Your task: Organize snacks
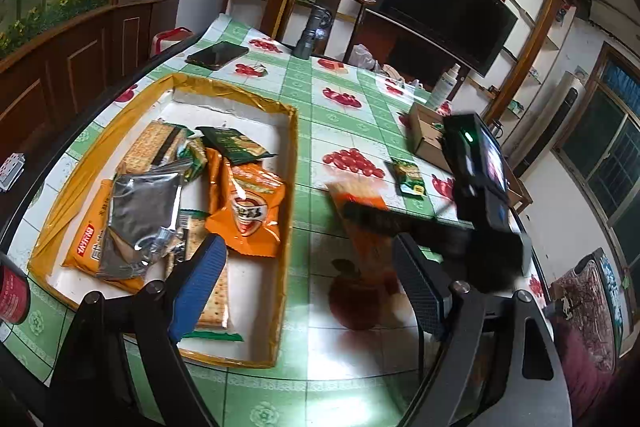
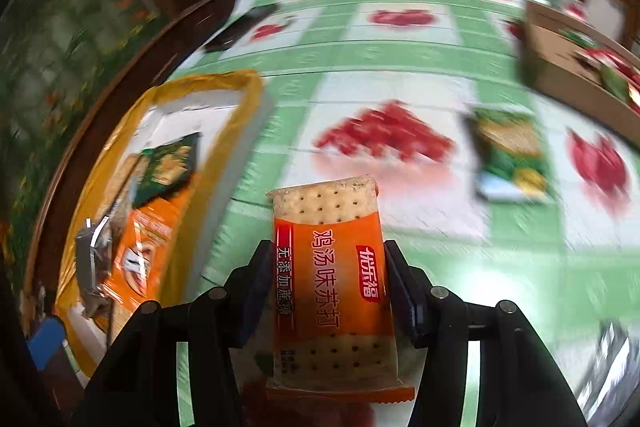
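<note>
The right hand-held gripper (image 2: 325, 291) has an orange cracker packet (image 2: 332, 291) between its two fingers; the pads sit against the packet's long edges, so it holds the packet, whose clear end shows pale dotted crackers. From the left wrist view the same packet (image 1: 362, 223) appears blurred above the bench (image 1: 332, 131), just right of the tray, with the right hand-held gripper (image 1: 384, 223) across it.

The left hand-held gripper (image 1: 308, 291) stands wide with nothing between its fingers; its blue pad (image 1: 200, 287) hangs over the near corner of the tray.

The tray (image 1: 290, 187) is shallow, white inside with a yellow taped rim, and lies on the left part of the bench. In it lie an orange snack bag (image 1: 248, 215), a silver foil pouch (image 1: 140, 215), a dark green cracker packet (image 1: 234, 145), and more orange and green packets heaped together.

A small green snack packet (image 1: 408, 177) lies alone on the green checked cloth, well apart from the tray and near a cardboard box (image 1: 426, 133). A dark phone (image 1: 218, 54) rests at the far side.
</note>
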`<state>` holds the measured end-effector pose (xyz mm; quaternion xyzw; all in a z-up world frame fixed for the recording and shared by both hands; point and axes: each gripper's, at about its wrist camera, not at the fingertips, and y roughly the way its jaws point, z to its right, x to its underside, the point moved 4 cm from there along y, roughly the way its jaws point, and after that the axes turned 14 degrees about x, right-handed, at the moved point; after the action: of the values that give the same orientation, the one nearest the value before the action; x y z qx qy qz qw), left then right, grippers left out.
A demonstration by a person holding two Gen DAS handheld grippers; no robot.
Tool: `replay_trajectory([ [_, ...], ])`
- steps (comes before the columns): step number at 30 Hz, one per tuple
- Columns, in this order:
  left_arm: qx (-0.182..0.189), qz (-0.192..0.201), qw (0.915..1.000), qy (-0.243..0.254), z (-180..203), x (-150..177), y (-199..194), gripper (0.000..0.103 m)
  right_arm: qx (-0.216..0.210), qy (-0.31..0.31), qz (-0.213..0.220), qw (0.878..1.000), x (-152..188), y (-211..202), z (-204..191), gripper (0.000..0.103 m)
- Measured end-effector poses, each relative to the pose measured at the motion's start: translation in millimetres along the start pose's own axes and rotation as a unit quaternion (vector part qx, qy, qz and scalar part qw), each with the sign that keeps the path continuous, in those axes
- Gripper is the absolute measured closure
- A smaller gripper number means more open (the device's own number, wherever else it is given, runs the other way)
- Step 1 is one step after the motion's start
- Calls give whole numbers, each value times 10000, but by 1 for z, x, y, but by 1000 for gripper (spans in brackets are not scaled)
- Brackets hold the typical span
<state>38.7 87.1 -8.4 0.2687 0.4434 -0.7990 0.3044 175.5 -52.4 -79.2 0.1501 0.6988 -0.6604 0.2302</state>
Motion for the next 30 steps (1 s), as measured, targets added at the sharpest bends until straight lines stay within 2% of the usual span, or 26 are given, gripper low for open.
replay_trajectory([
  [2,54,-55,9999,84,7,2,2,18,-119,107,-7,9999,12,-8,7,45],
  [5,90,-114,9996,233,17,4,4,18,-923,297,38,9953,25,-31,25,47],
  [6,103,-134,9995,254,19,5,4,18,-1018,375,154,9940,27,-41,36,46],
  [10,197,-226,9985,451,34,9,6,18,-859,740,687,9912,29,-79,103,42],
  [13,264,-363,9972,593,44,14,15,18,-413,1176,996,9872,43,-103,163,36],
  [15,360,-510,9962,605,51,19,25,18,-168,1572,1075,9815,58,-110,201,30],
  [18,524,-763,9942,551,58,26,42,18,33,1884,961,9774,80,-108,238,29],
  [21,572,-973,9923,501,62,32,53,18,14,1869,752,9795,89,-94,248,29],
  [24,406,-1059,9922,514,63,32,59,18,-36,1832,651,9809,90,-85,248,29],
  [30,-344,-1236,9866,1005,66,23,94,18,-156,1816,581,9815,88,-72,226,27],
])
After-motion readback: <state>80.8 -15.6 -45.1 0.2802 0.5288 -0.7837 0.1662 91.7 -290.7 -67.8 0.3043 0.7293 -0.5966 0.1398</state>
